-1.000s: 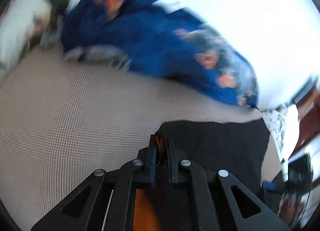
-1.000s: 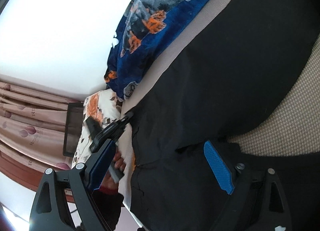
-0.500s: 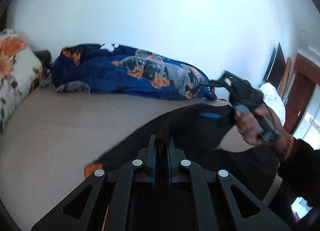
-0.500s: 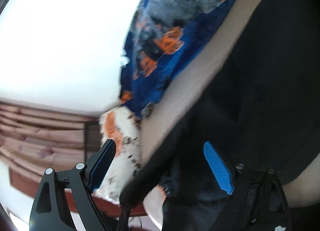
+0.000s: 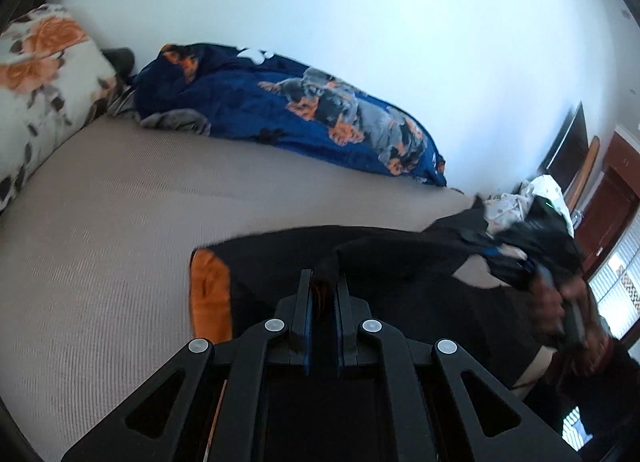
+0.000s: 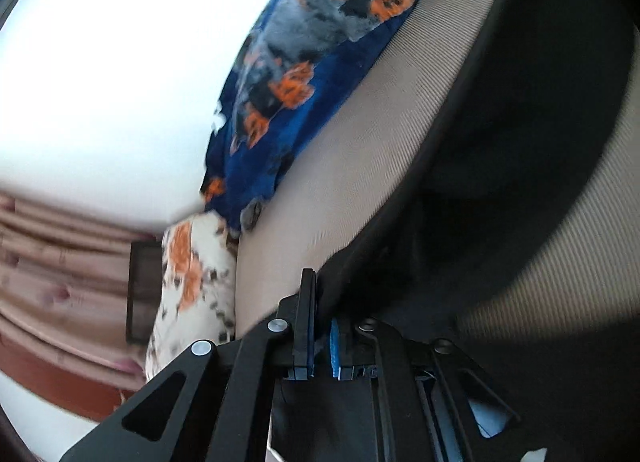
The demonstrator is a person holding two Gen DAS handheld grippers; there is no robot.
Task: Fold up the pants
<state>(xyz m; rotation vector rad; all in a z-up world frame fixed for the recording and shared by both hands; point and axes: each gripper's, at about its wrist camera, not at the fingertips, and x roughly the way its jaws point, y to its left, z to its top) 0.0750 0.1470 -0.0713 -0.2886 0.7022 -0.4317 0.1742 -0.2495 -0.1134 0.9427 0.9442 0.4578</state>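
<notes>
Black pants lie across the beige bed, one corner turned over to show orange lining. My left gripper is shut on a raised fold of them, black and orange cloth pinched between its pads. In the right wrist view the pants stretch away to the upper right. My right gripper is closing its jaws, and the pants' edge sits between the blue pads. From the left wrist view that right gripper is blurred at the far right, held by a person's hand.
A blue blanket with orange and grey print lies along the white wall, also the blanket. A floral pillow sits at the left end, another pillow at the other. Pink curtains and a brown door stand beyond the bed.
My right gripper went from wide open to nearly closed on the pants' edge. My left gripper swung across the bed with its fold, exposing the orange lining.
</notes>
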